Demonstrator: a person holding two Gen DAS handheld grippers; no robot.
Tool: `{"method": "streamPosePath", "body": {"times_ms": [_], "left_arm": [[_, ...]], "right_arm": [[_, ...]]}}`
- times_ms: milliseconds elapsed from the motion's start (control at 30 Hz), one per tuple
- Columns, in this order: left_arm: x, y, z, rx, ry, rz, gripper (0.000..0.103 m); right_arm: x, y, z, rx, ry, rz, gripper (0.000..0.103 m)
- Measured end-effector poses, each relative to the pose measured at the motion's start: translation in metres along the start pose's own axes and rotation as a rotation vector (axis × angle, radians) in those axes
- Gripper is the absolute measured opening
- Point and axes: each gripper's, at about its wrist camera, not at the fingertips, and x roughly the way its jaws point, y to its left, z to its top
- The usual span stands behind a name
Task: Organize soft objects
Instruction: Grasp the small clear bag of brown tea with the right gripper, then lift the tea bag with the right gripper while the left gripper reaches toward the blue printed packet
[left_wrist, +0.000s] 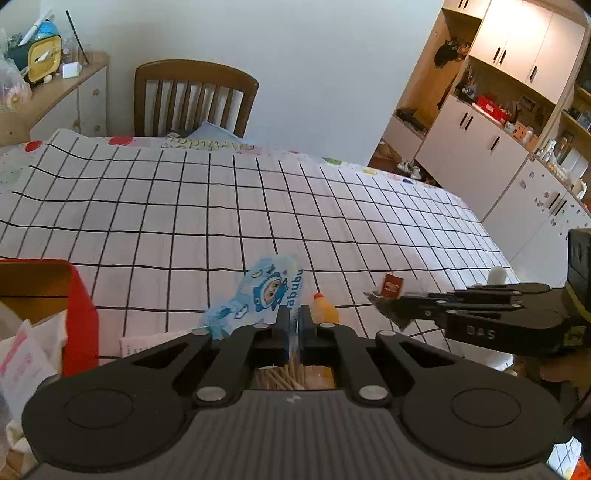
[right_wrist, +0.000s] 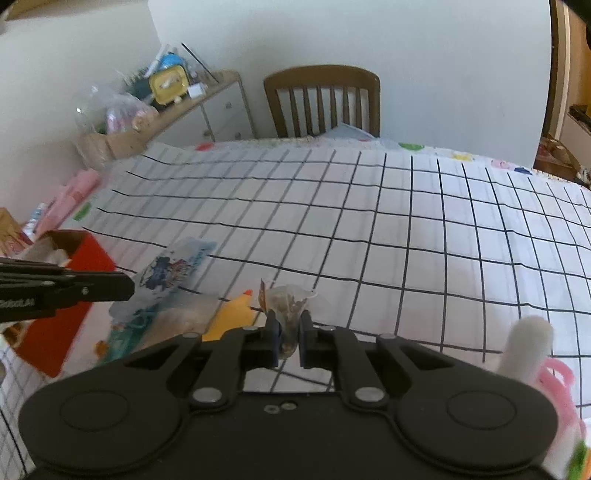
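The blue cartoon packet (left_wrist: 260, 295) stands in the lower middle of the left wrist frame, and the left hand-held gripper (left_wrist: 294, 325) is clenched on its lower right edge, so the packet rises up and to the left from between the two fingers. In the right wrist frame the same packet (right_wrist: 166, 273) appears at the middle left, with the left hand-held gripper (right_wrist: 127, 286) reaching in from the left edge. The right hand-held gripper (right_wrist: 289, 338) is in the lower middle of its own frame and grasps a small clear bag (right_wrist: 290, 299) with brown pieces inside and a small red tag at its top; in the left wrist frame this bag (left_wrist: 388, 299) is at the lower right, at the tip of the right hand-held gripper (left_wrist: 406, 302). A small yellow toy with an orange tip (left_wrist: 324, 310) lies just beside the left fingers, on the table (left_wrist: 229, 206), which is covered by a white cloth with black grid lines. A red box (left_wrist: 79, 314) with soft white things inside sits at the lower left of the left wrist frame. A white fluffy object with pink loops (right_wrist: 532, 354) is at the lower right of the right wrist frame. A wooden chair (left_wrist: 192, 98) stands at the far edge of the table.
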Motion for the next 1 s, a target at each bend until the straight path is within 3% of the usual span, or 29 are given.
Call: {"method": "streamPosePath", "body": {"times_ms": [300, 433, 933, 1000], "left_arm": [[-0.027, -0.01, 0.003, 0.049, -0.025, 0.01, 0.003], [-0.029, -0.008, 0.007, 0.054, 0.005, -0.004, 0.003], [0.002, -0.002, 0.014, 0.066, 0.074, 0.032, 0.007], [0.008, 0.0, 0.015, 0.066, 0.079, 0.043, 0.015]], "right_arm": [[-0.032, 0.023, 0.001, -0.004, -0.031, 0.066, 0.009], [-0.04, 0.035, 0.0, -0.038, -0.038, 0.077, 0.009], [-0.047, 0.029, -0.012, -0.01, -0.031, 0.068, 0.009], [-0.045, 0.028, -0.013, -0.008, -0.028, 0.067, 0.009]]}}
